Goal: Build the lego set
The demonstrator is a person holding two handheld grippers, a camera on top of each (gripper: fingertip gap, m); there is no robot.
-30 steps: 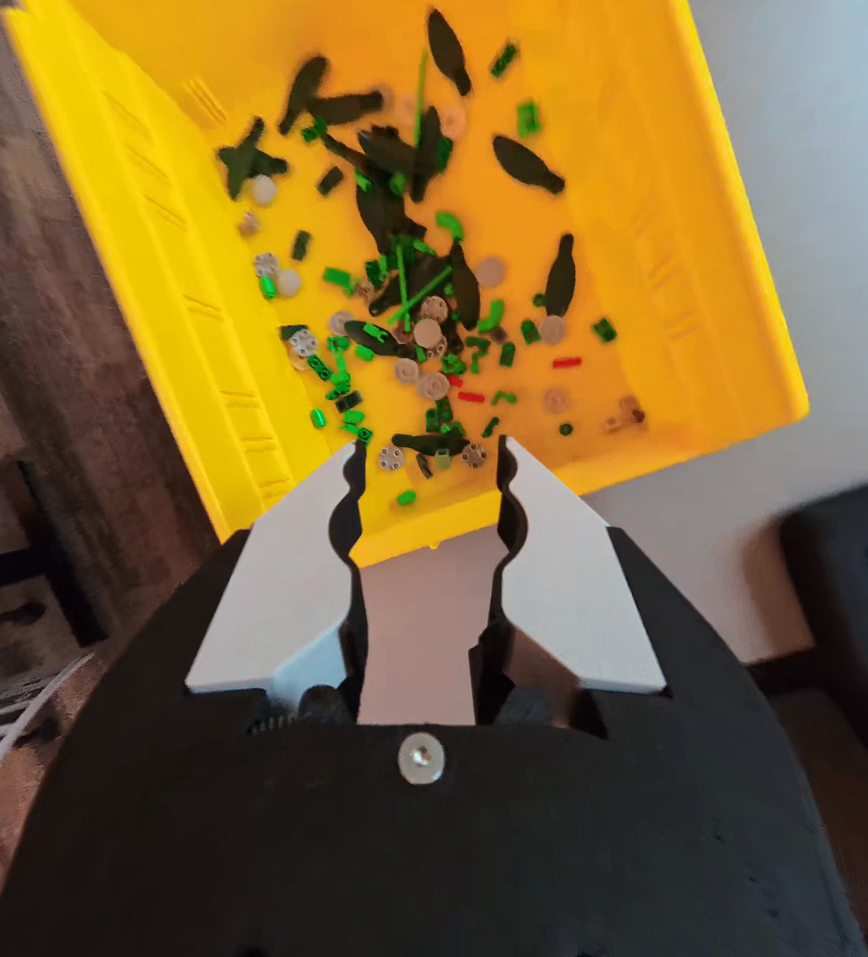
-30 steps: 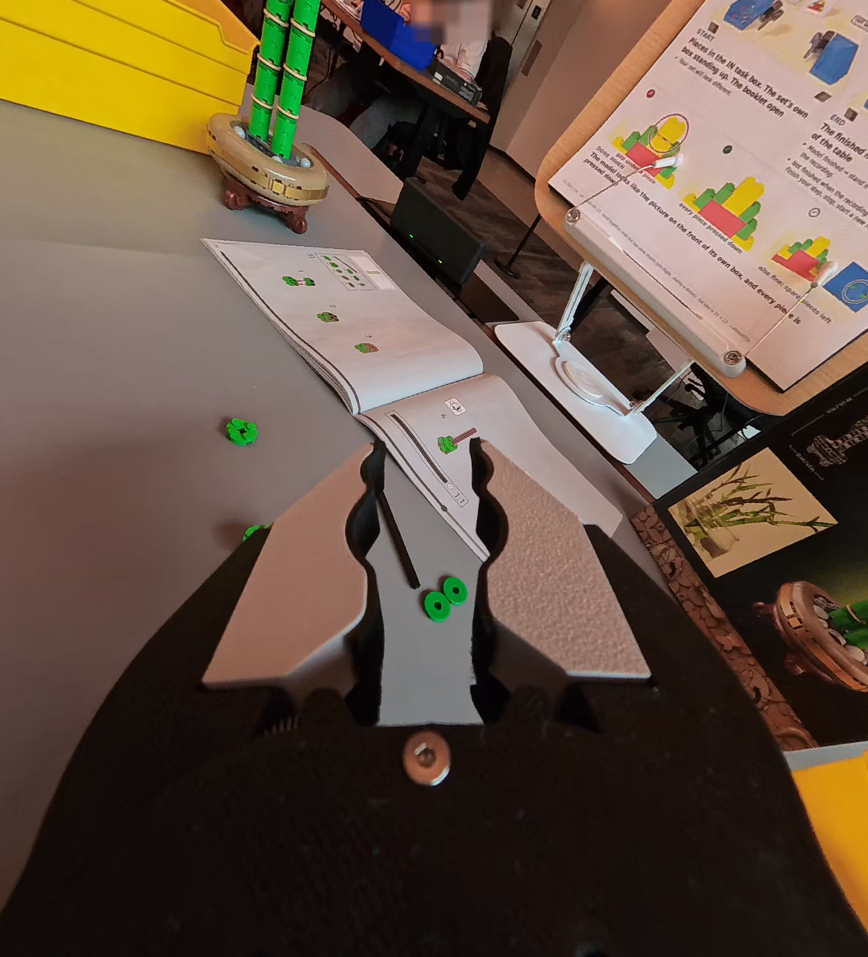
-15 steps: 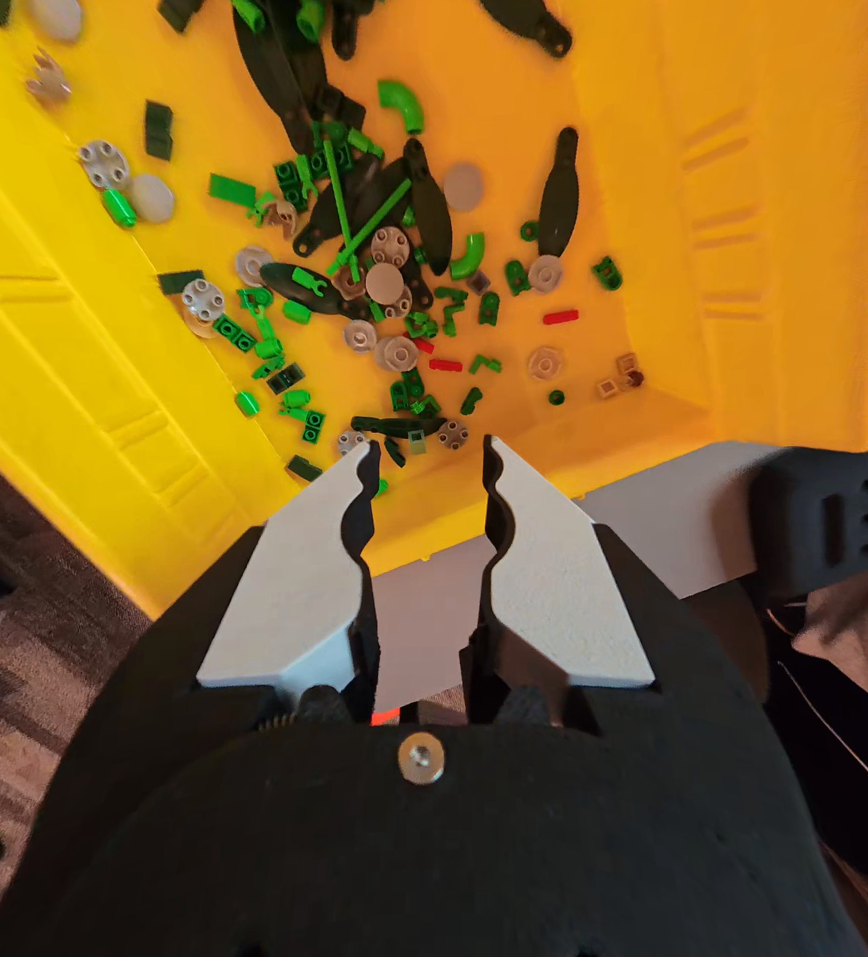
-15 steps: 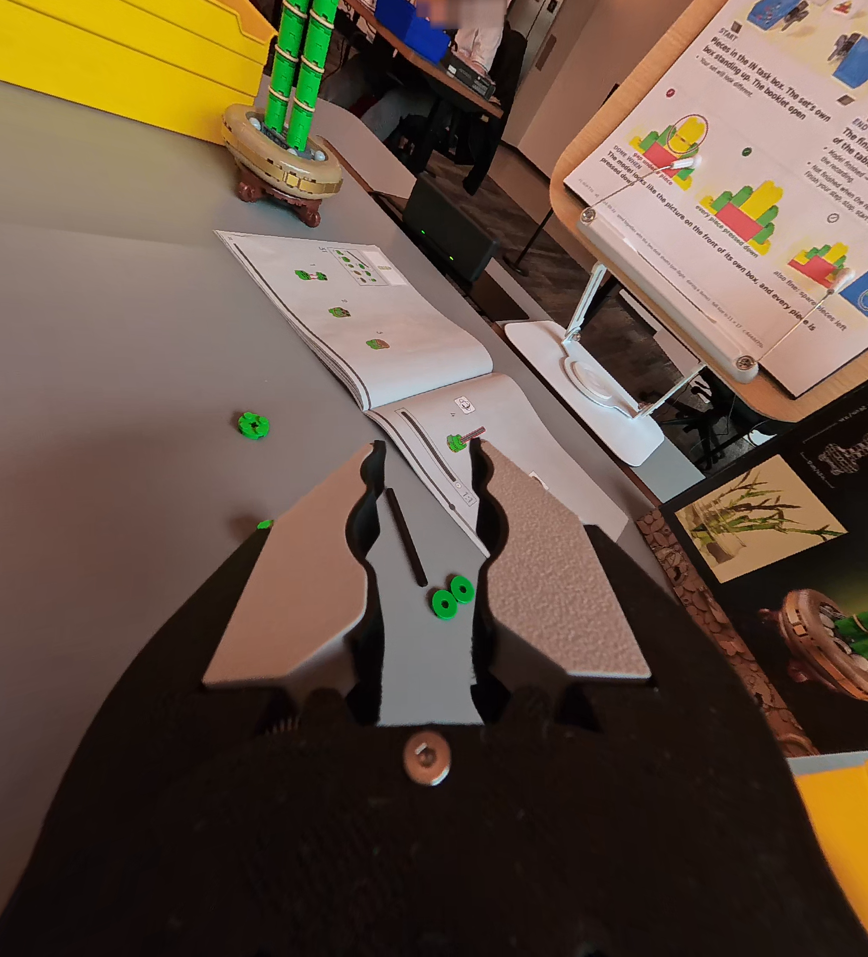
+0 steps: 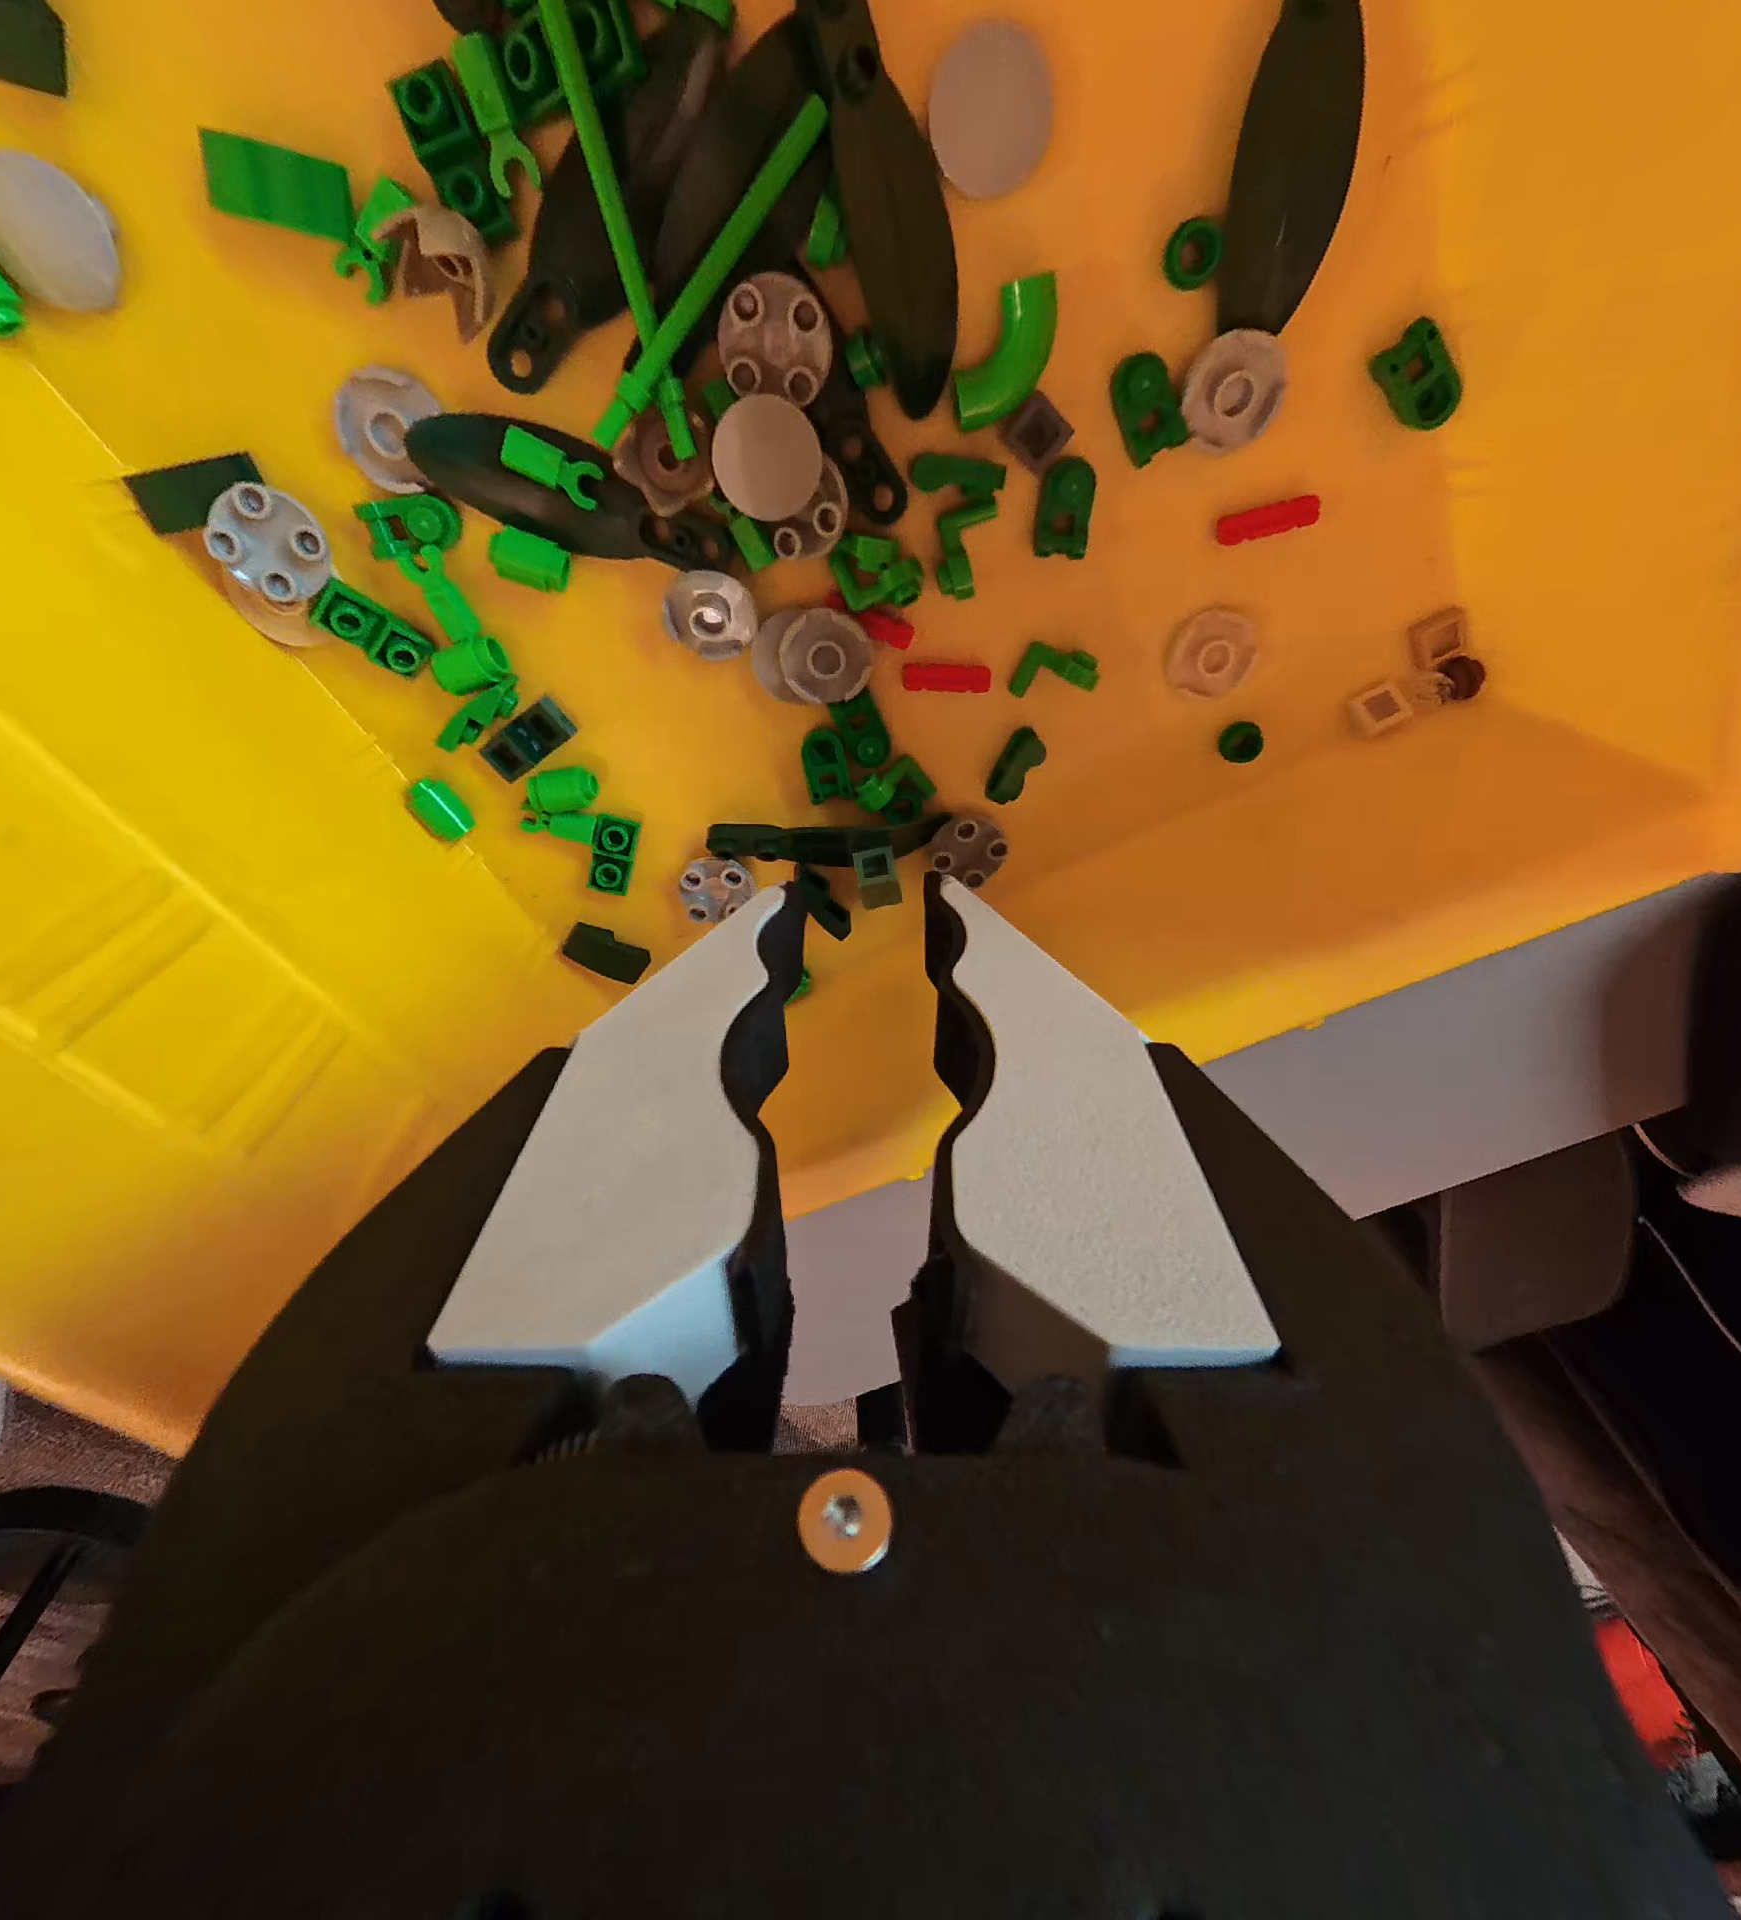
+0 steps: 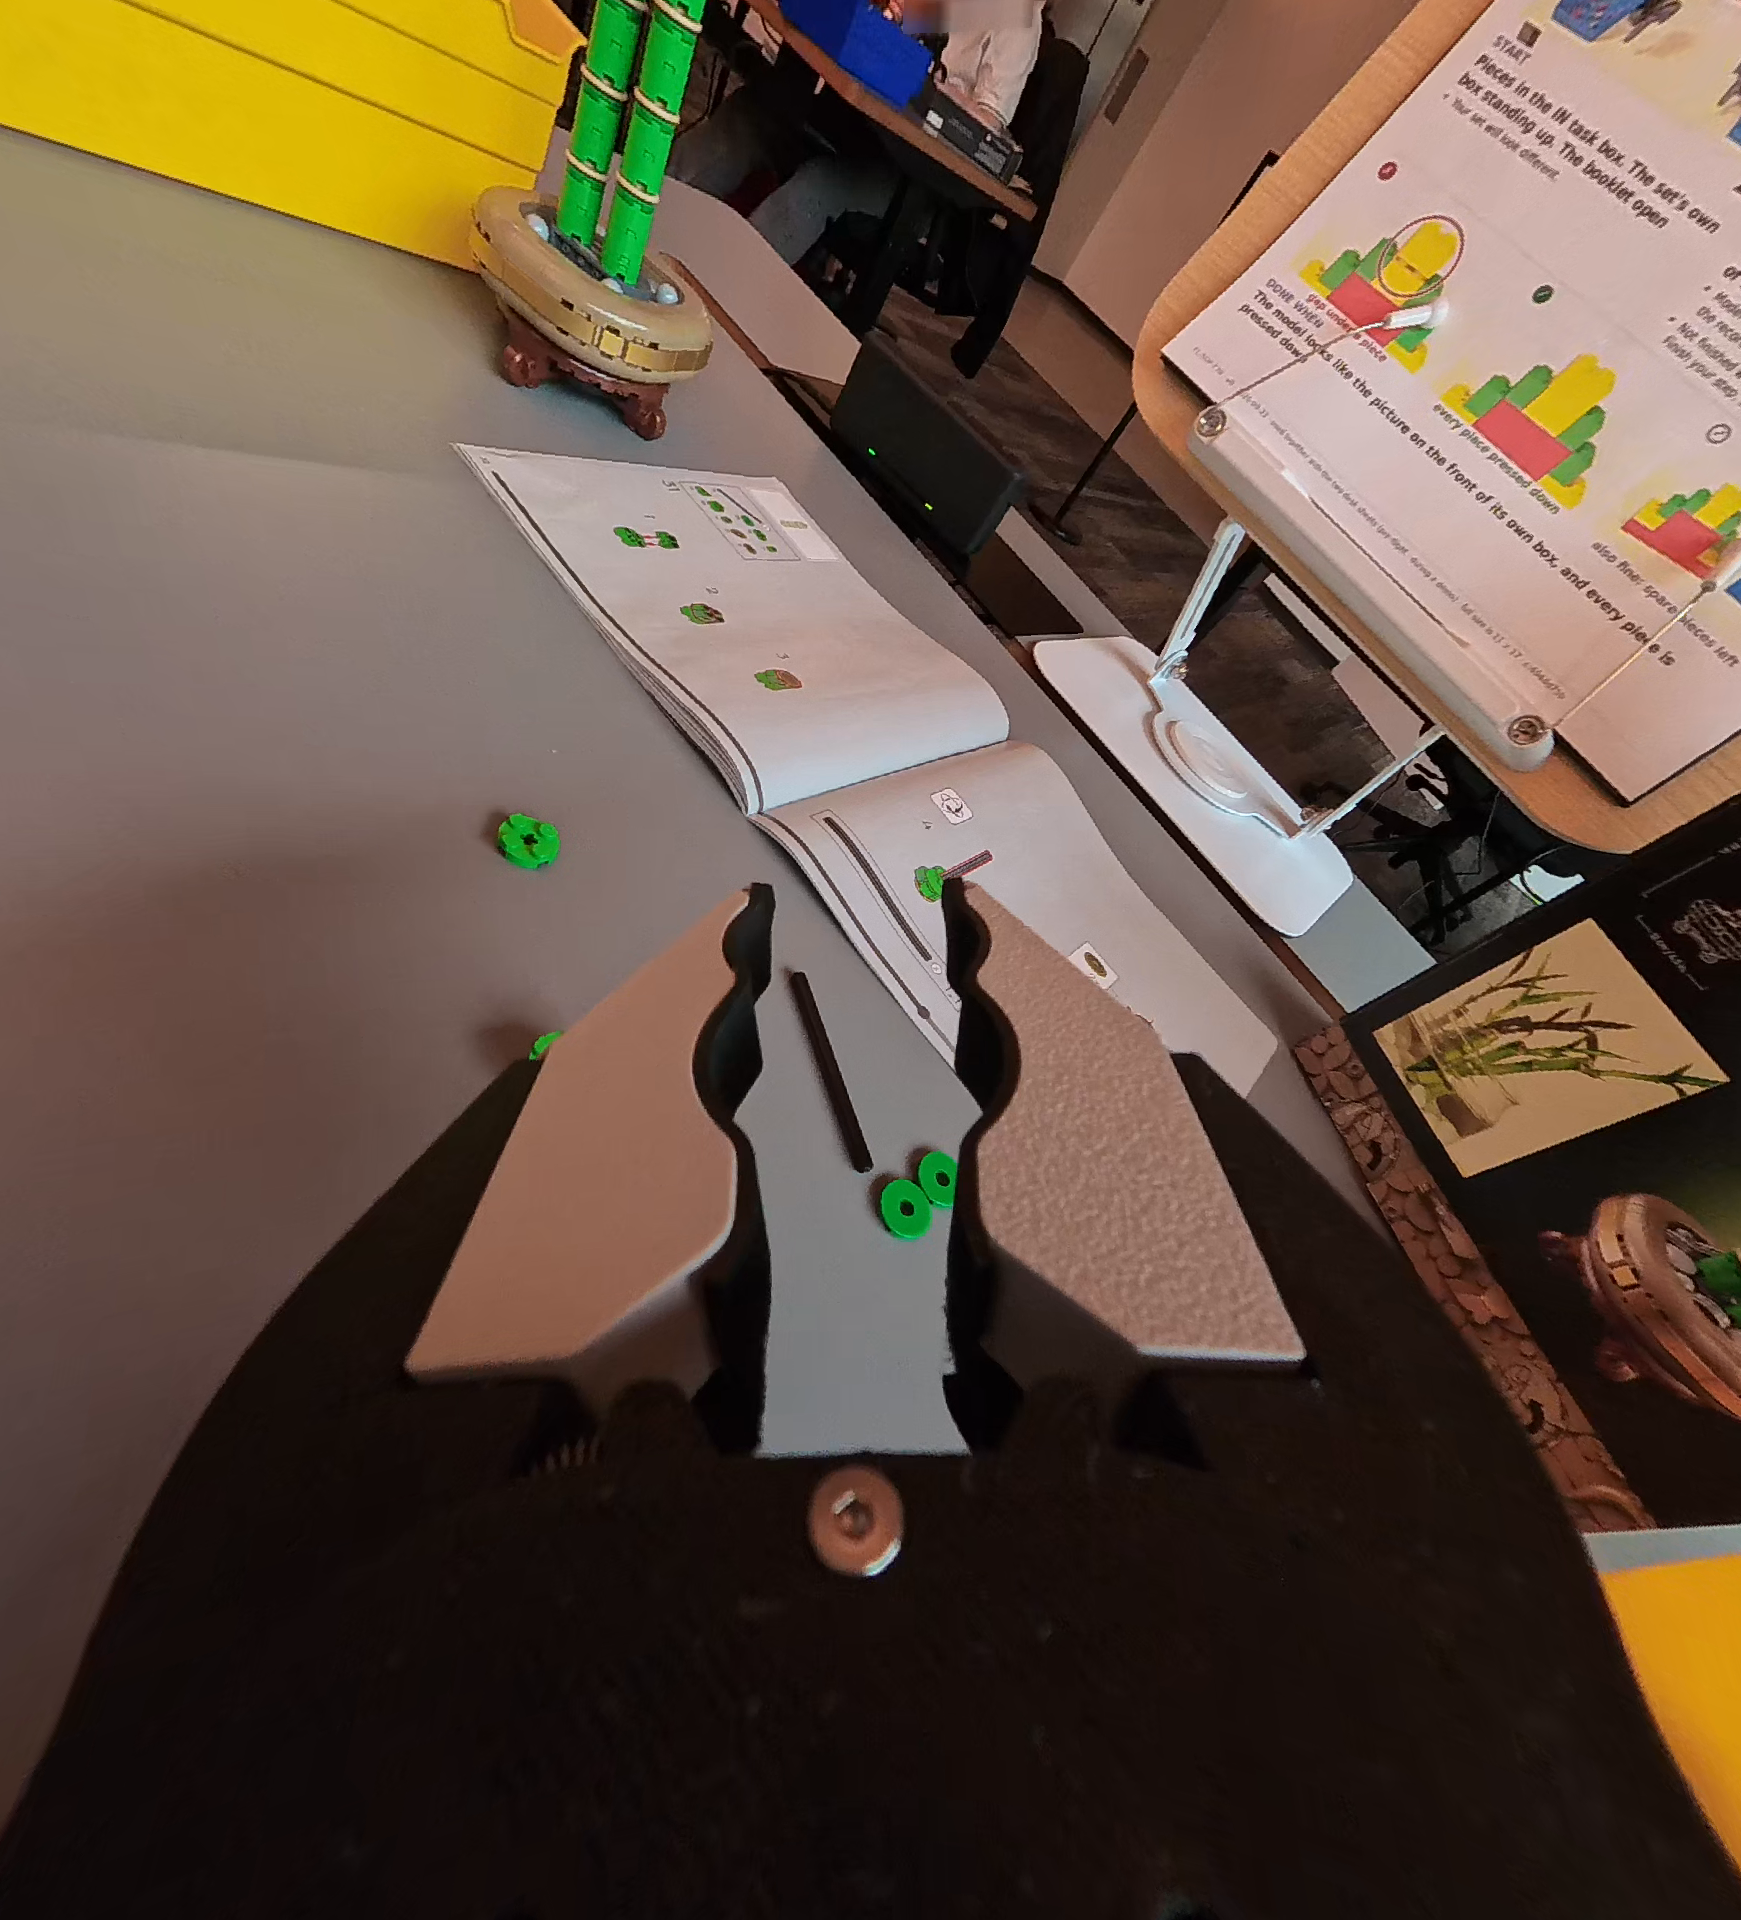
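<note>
Two green bamboo stalks upright in a tan pot on brown feet, both grippers spread, empty

The left gripper points toward 12 o'clock with its jaws apart and nothing between them. The right gripper does the same.
</note>
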